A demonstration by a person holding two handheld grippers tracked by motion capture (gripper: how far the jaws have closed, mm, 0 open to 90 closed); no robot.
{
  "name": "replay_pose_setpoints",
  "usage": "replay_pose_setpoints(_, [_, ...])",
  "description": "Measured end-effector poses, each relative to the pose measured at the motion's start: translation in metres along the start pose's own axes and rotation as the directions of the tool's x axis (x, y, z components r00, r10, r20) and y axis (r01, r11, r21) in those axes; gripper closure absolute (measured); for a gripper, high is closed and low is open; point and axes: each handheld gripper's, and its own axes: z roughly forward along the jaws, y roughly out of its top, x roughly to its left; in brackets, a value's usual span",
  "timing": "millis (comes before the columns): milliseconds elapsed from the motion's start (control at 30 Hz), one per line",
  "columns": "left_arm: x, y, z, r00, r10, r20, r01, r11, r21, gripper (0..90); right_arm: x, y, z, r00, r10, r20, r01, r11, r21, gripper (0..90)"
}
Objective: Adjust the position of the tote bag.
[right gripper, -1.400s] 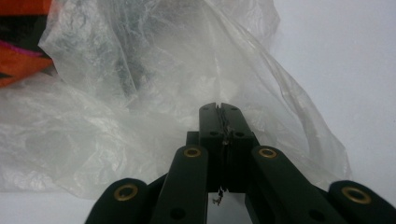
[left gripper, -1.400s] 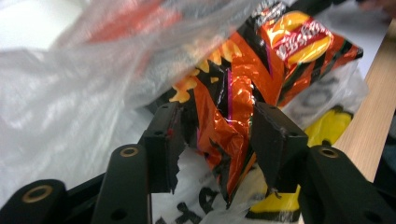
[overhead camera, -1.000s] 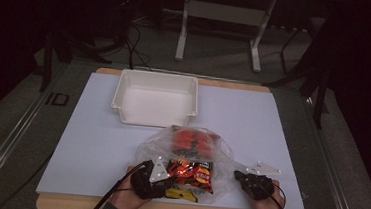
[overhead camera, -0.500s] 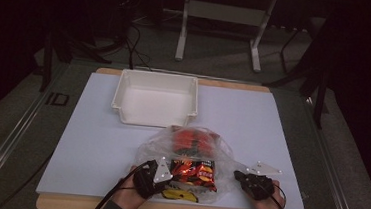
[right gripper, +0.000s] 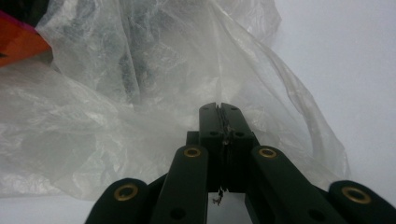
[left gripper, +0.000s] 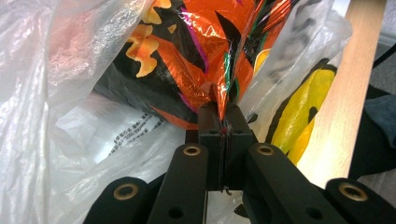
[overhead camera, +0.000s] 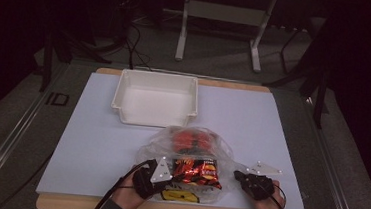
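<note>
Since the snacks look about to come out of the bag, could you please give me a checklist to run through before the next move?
1. Left hand-held gripper shut on the orange snack packet: ok; its jaws have just closed on the packet's crimped edge.
2. Right hand-held gripper pinching the clear plastic bag: ok.
3. White bin empty and upright: ok.
4. Path across the table to the bin: ok.
5. Packet free of the bag: not ok.

Print on the yellow packet beneath the clear plastic bag is too small to read.
</note>
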Motion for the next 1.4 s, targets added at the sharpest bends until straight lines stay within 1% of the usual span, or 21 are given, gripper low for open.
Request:
replay_pose_setpoints(100, [0.0,0.001,-0.002,0.9999,-0.005,0.012,0.006,0.9999,-0.014,89.4,0.0,0.0,0.0,1.0,0.001,-0.001,-0.001,1.0,0.0,88.0])
replay_pose_setpoints(333, [-0.004,0.009,-0.009,0.9996,0.013,0.023,-0.012,0.9992,-0.037,89.5,0.0,0.0,0.0,1.0,0.001,-0.001,-0.001,1.0,0.001,88.0])
replay_pose_setpoints(500, [-0.004,0.015,-0.015,0.9989,0.024,0.041,-0.021,0.9978,-0.064,89.5,0.0,0.0,0.0,1.0,0.001,-0.001,-0.001,1.0,0.001,88.0])
replay_pose_setpoints(800, [0.0,0.029,-0.028,0.9971,0.01,0.075,-0.001,0.993,-0.118,89.6,0.0,0.0,0.0,1.0,-0.002,0.0,0.002,1.0,0.002,88.0])
replay_pose_setpoints(1067, [0.001,0.046,-0.041,0.995,0.035,0.093,-0.022,0.9894,-0.143,89.6,0.0,0.0,0.0,1.0,-0.001,0.002,0.001,1.0,0.001,88.0])
replay_pose_setpoints(1100, [0.001,0.047,-0.042,0.995,0.032,0.095,-0.018,0.9889,-0.147,89.6,0.0,0.0,0.0,1.0,-0.001,0.002,0.001,1.0,0.001,88.0])
replay_pose_setpoints(1233, [0.003,0.054,-0.05,0.9934,0.046,0.105,-0.03,0.9876,-0.154,89.6,0.0,0.0,0.0,1.0,0.0,0.002,0.0,1.0,0.002,88.0])
replay_pose_setpoints(1400, [0.009,0.061,-0.058,0.9899,0.058,0.129,-0.035,0.984,-0.175,89.7,0.0,0.001,0.0,1.0,-0.002,0.004,0.002,1.0,0.002,88.0])
